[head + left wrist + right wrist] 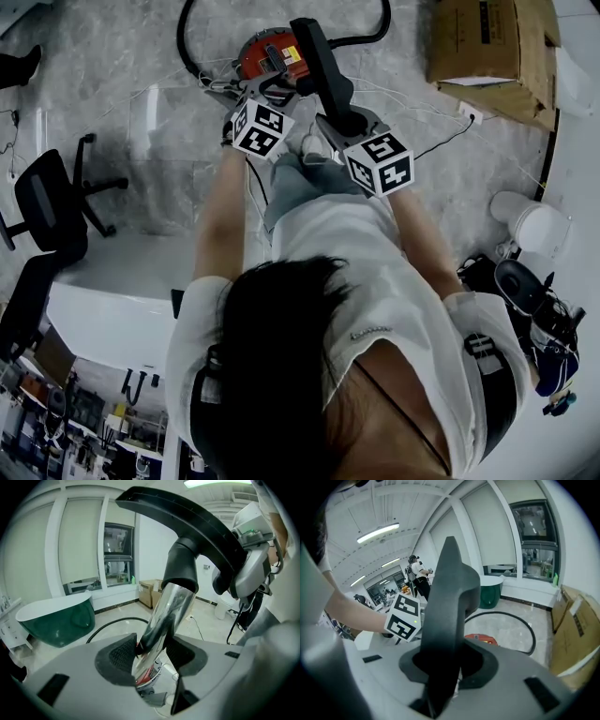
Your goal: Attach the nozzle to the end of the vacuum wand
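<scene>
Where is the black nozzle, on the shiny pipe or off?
On. The black collar of the nozzle covers the end of the wand, no gap showing. Whether it's fully home, I cannot tell.

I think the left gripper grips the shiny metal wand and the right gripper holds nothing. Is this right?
Not quite. The right gripper is not empty: the right gripper view shows its jaws closed on the black nozzle. The rest is right: the left gripper grips the shiny metal wand.
</scene>
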Action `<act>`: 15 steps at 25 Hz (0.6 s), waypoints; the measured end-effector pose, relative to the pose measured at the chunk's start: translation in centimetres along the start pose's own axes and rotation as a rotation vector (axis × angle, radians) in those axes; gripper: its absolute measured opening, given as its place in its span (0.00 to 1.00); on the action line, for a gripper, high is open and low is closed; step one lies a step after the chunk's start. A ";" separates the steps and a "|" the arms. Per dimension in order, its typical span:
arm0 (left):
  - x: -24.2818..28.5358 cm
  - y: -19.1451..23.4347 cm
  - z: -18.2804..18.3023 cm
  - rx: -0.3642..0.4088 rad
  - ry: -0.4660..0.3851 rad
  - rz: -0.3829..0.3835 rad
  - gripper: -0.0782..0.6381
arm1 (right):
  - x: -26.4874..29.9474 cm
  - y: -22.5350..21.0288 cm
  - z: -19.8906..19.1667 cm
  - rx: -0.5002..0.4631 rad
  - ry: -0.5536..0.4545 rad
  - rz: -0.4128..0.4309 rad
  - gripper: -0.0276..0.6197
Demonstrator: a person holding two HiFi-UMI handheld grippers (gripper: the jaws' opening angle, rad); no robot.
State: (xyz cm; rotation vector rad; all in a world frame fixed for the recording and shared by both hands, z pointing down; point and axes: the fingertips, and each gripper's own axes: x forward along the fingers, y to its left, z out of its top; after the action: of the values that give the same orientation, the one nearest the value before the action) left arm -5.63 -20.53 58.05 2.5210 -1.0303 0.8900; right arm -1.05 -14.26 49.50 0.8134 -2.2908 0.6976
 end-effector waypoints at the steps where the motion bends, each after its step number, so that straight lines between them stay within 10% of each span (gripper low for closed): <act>1: 0.0 0.0 0.0 -0.001 -0.001 -0.001 0.38 | 0.0 0.0 0.0 -0.016 -0.001 -0.015 0.20; 15: 0.0 1.1 1.1 -0.022 -0.011 -0.005 0.38 | 1.2 0.3 0.2 -0.078 -0.033 -0.175 0.20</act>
State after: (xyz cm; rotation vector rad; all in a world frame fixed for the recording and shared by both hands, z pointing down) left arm -5.89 -21.80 57.27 2.5124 -1.0306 0.8595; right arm -2.15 -14.62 50.11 0.9811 -2.2281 0.5173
